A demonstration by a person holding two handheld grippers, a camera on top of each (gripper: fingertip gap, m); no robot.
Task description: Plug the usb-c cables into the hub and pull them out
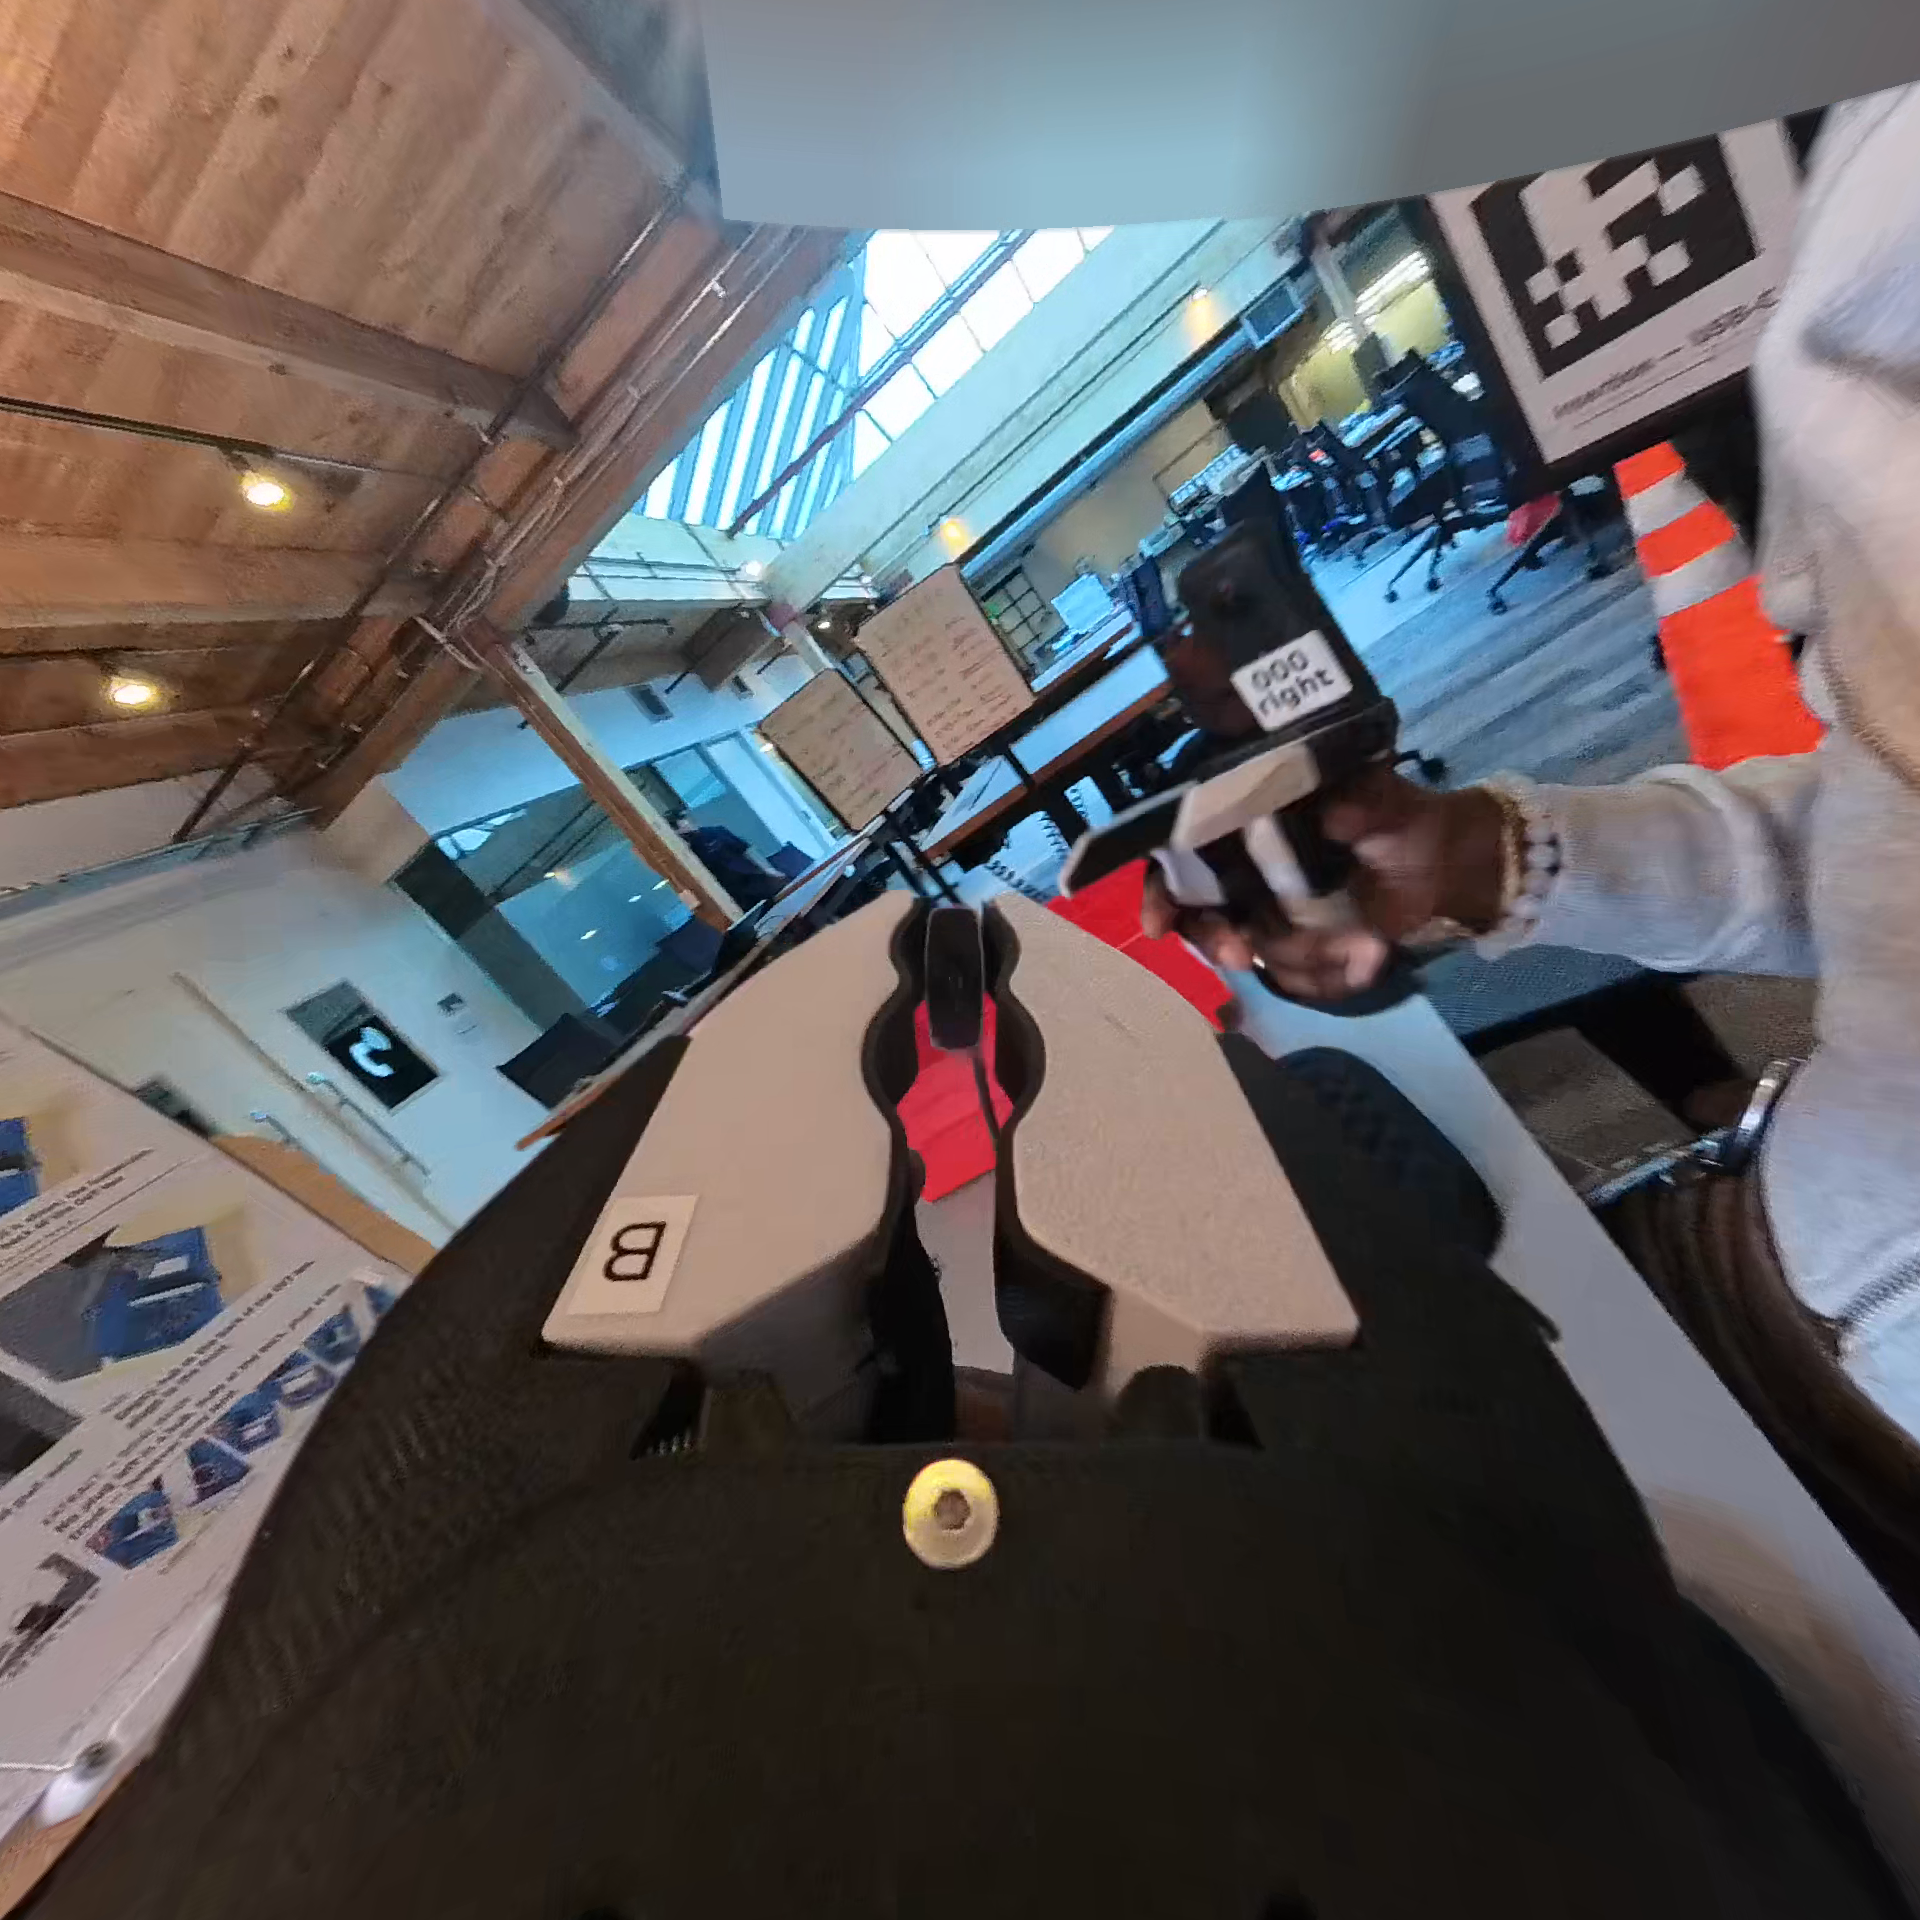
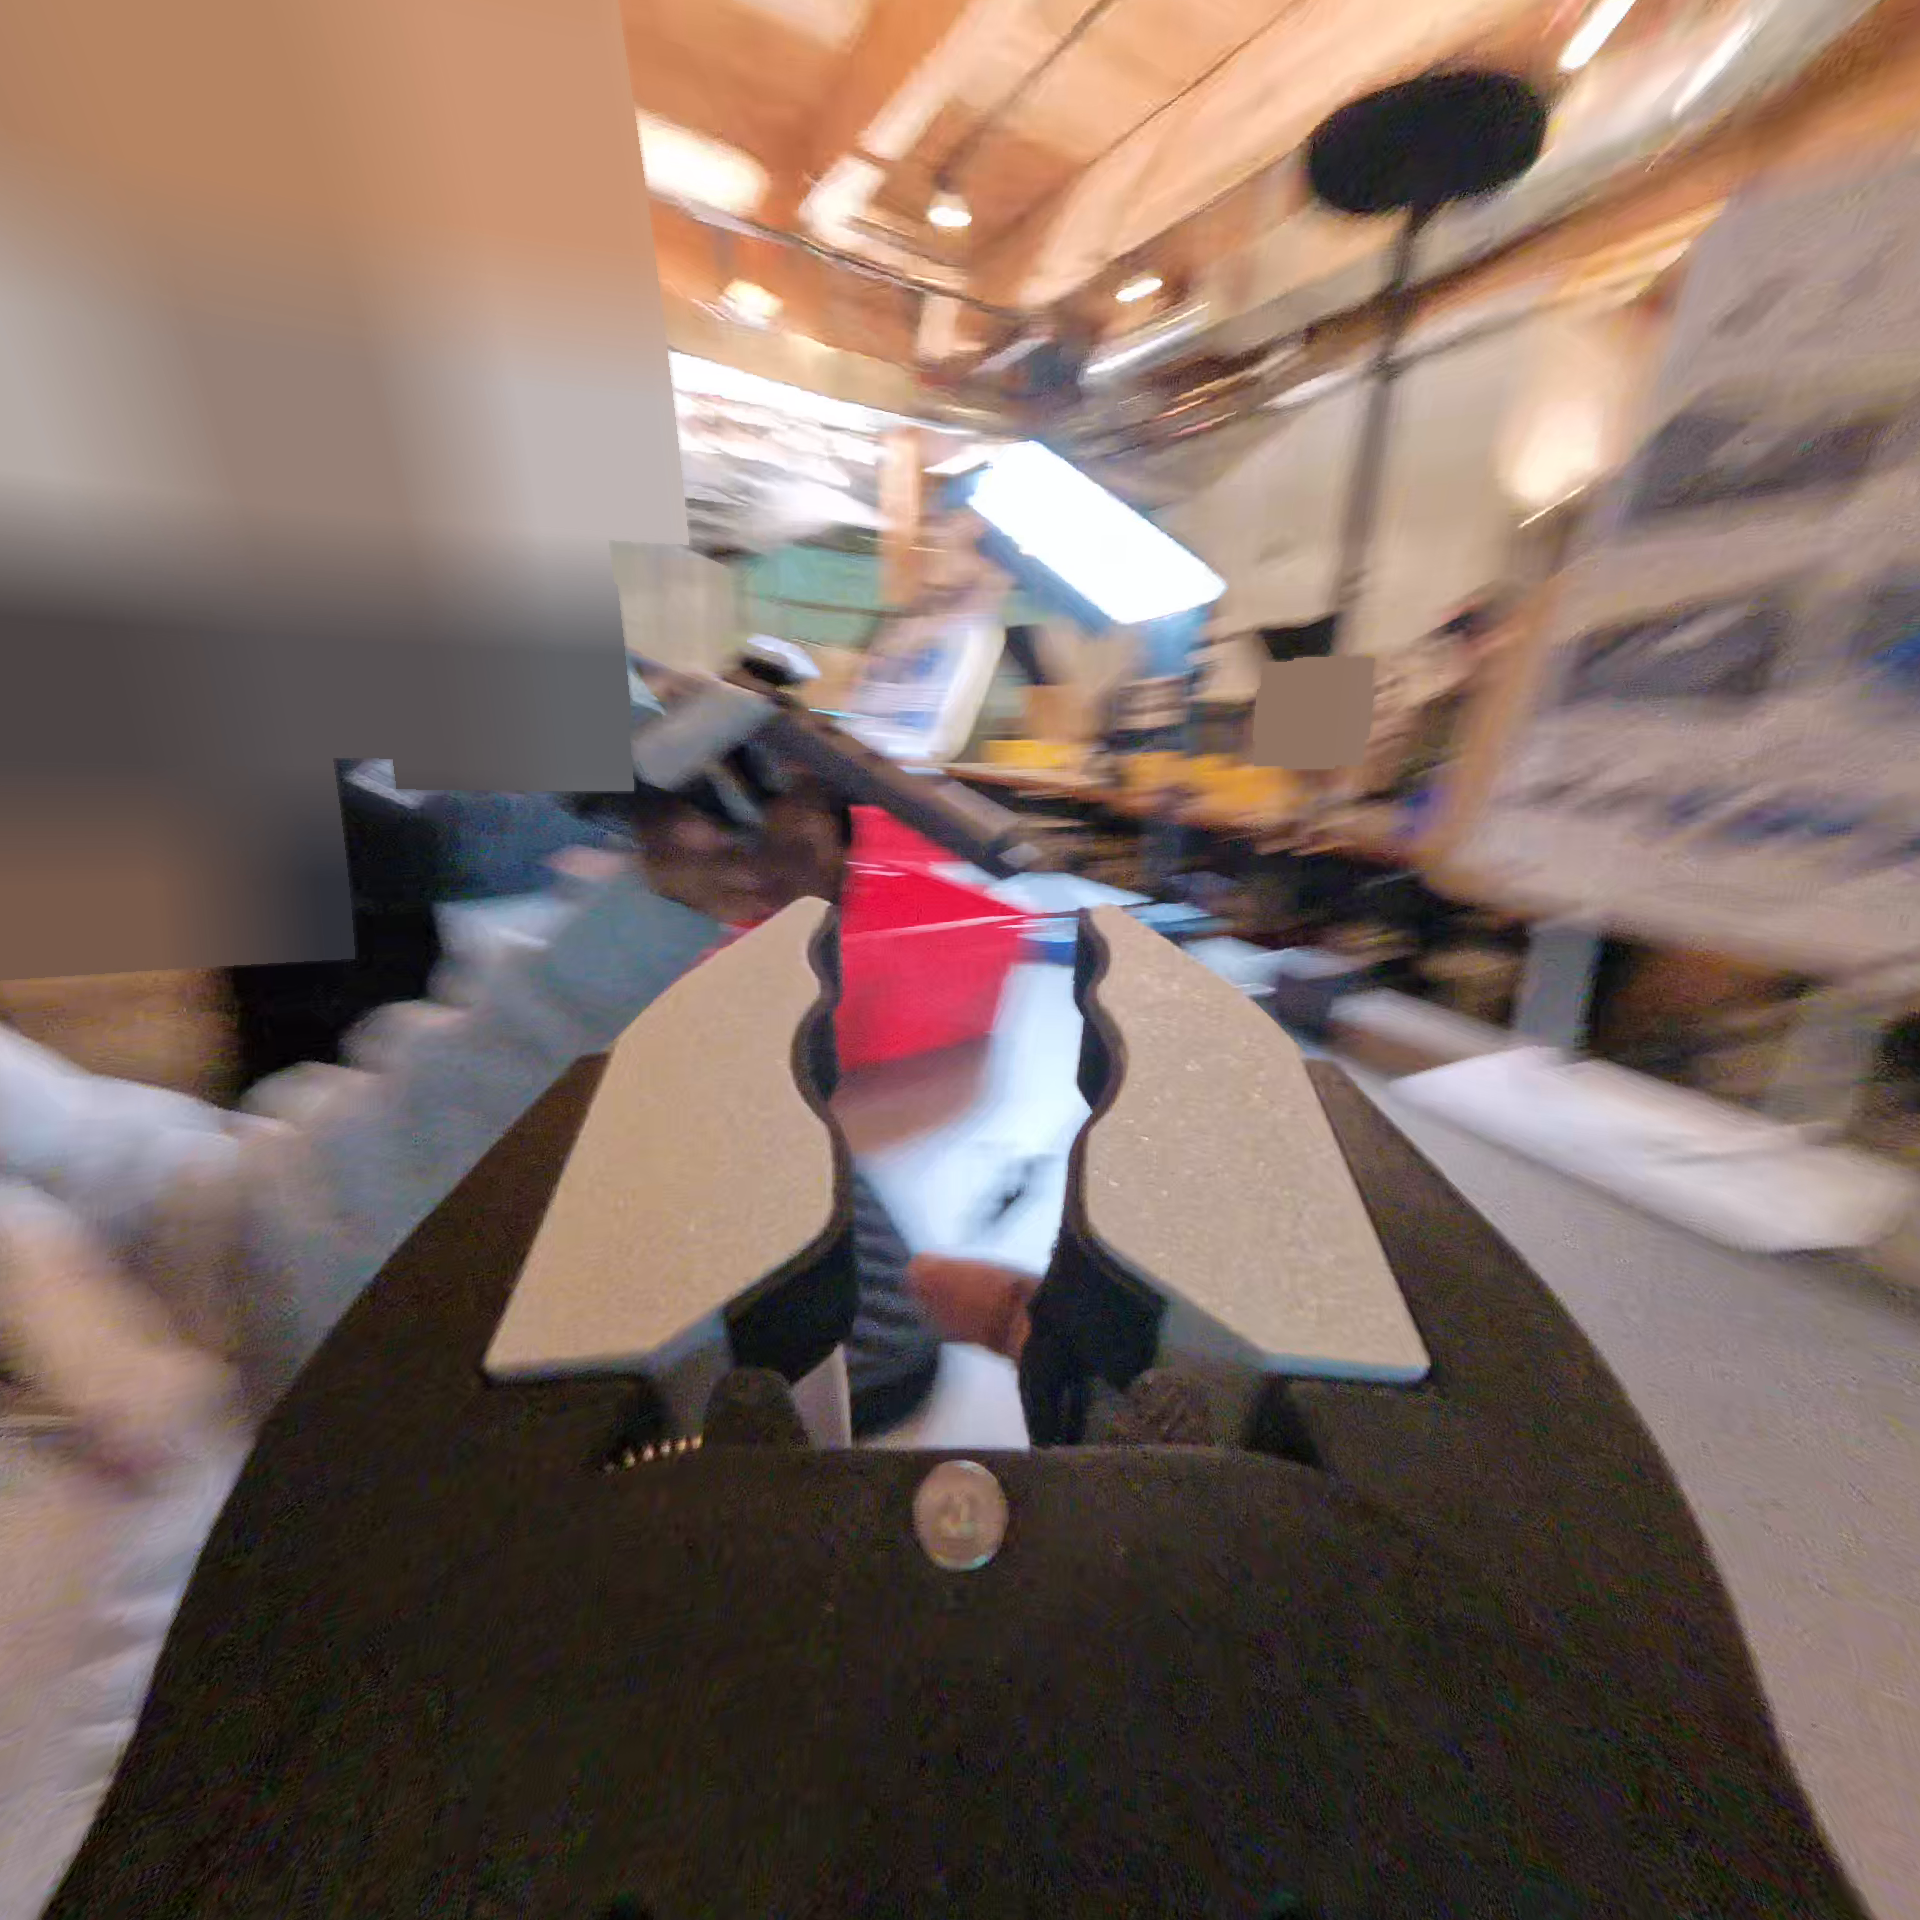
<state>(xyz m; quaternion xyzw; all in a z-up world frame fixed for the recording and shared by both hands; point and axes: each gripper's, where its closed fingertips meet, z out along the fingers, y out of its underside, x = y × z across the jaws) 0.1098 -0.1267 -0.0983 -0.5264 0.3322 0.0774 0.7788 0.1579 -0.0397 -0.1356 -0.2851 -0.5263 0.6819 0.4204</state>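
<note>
My left gripper (image 1: pixel 951 920) is shut on a black USB-C cable plug (image 1: pixel 953 982). The plug stands between the grey fingertips, and its thin black cable (image 1: pixel 987 1101) runs back down between the fingers. The gripper is raised and tilted, looking out over the room. My right gripper (image 2: pixel 956 925) is open and empty, its grey fingers apart. It also shows in the left wrist view (image 1: pixel 1174 831), held in a person's hand up and to the right of the left gripper. The hub is not visible in either view.
A red sheet (image 1: pixel 961 1132) (image 2: pixel 914 966) lies on a white table (image 1: pixel 1558 1299) beyond both grippers. A person in a grey top (image 1: pixel 1849 623) stands at right. An orange cone (image 1: pixel 1714 623) stands behind. Printed sheets (image 1: pixel 135 1351) hang at left. The right wrist view is blurred.
</note>
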